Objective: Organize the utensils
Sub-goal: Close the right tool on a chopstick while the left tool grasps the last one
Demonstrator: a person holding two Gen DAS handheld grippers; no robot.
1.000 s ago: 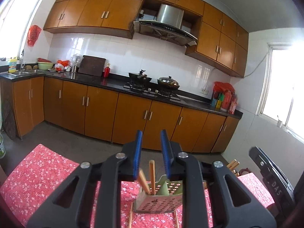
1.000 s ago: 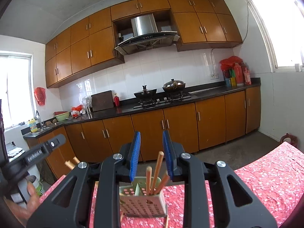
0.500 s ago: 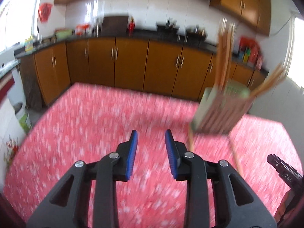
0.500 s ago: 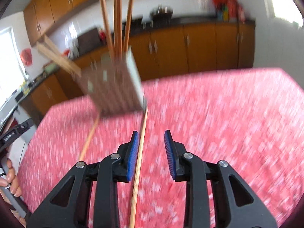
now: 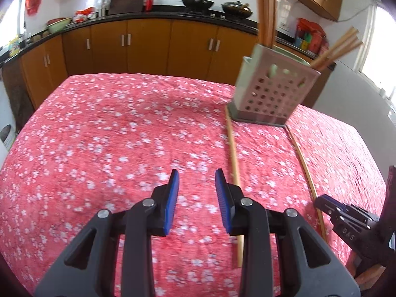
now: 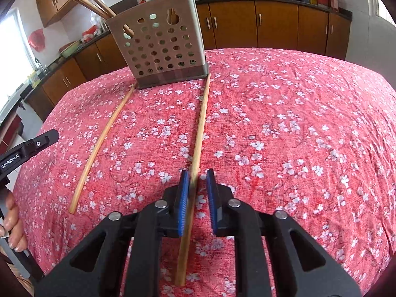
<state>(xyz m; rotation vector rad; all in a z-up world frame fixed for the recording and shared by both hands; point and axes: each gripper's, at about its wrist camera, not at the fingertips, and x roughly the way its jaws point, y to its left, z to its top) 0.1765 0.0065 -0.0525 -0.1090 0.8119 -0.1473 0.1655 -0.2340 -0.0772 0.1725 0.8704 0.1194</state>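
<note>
I've dropped both grippers to the tabletop [image 6: 309,123]; right gripper [image 6: 197,185] open astride one chopstick [image 6: 200,128], left gripper [image 5: 196,188] open, two chopsticks still outside the holder [image 6: 163,49].

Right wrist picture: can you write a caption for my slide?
Open right claw straddles a chopstick lying on the flowery tablecloth, pointing toward the holder full of chopsticks.

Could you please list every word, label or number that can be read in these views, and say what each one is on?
"GenRobot.AI": white lettering on the left gripper body, seen from the right wrist.
"DAS": embossed on the right gripper body, seen from the left wrist; only partly legible.
Labels on the counter bottles: too small and blurred.
</note>
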